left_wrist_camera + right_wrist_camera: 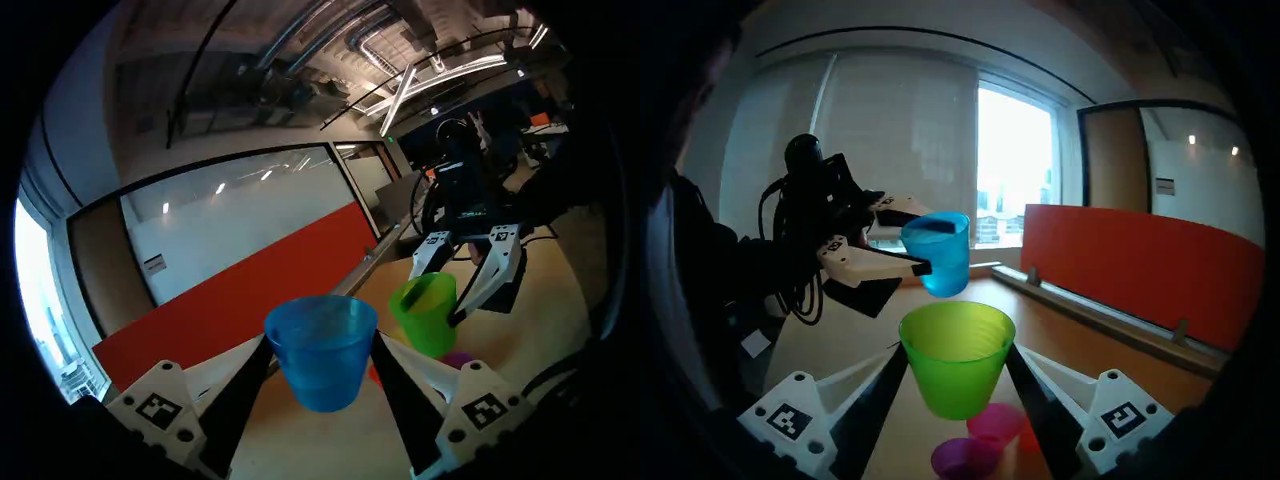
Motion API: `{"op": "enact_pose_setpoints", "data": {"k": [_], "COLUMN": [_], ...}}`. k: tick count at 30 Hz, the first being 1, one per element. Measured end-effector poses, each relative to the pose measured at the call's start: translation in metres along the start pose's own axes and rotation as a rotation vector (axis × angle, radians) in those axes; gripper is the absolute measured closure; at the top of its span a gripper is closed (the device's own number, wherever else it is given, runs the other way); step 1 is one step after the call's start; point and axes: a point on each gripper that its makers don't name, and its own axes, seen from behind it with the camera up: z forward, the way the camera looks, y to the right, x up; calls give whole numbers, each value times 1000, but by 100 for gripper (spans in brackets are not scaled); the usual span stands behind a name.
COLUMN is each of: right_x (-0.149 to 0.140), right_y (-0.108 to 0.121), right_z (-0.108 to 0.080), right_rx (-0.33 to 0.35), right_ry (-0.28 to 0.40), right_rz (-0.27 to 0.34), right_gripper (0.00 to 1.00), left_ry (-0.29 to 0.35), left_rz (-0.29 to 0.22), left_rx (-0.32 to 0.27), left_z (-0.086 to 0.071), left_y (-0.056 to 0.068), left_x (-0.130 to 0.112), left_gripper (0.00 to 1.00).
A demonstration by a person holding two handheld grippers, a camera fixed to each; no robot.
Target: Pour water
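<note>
Cups sit in both grippers. My left gripper (322, 346) has its jaws drawn in on a blue cup (322, 372), one finger pressing each side of its wall; the cup stands upright, rim up, lifted clear of the wooden table (532, 320). My right gripper (958, 352) is clamped the same way on a green cup (958, 376), a finger on each side; that cup is also upright and off the table.

From the right gripper view, the blue cup hangs beyond the green one, higher and a little to the left; the two are near each other but apart, rims not touching. From the left gripper view, the green cup is farther off and to the right of the blue one. I cannot tell whether either cup holds water.

On the table below the green cup, at the near edge of the right gripper view, stand a small pink cup (998, 420) and a small purple cup (964, 458), just beside each other. A red panel (1152, 256) runs along the far right side of the table; a bright window (1012, 172) lies beyond it, and a person's dark sleeve (736, 264) shows at the left behind the left gripper.
</note>
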Motion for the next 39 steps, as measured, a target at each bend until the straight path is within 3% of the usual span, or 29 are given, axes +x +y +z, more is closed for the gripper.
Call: {"op": "enact_pose_setpoints", "data": {"k": [39], "right_x": [-12], "right_y": [-37], "right_z": [21], "right_rx": [102], "right_ry": [-6], "right_rz": [15], "right_gripper": [10], "left_ry": [29], "left_rz": [164], "left_rx": [14], "left_z": [2], "left_y": [-2], "left_x": [18], "left_gripper": [15]}}
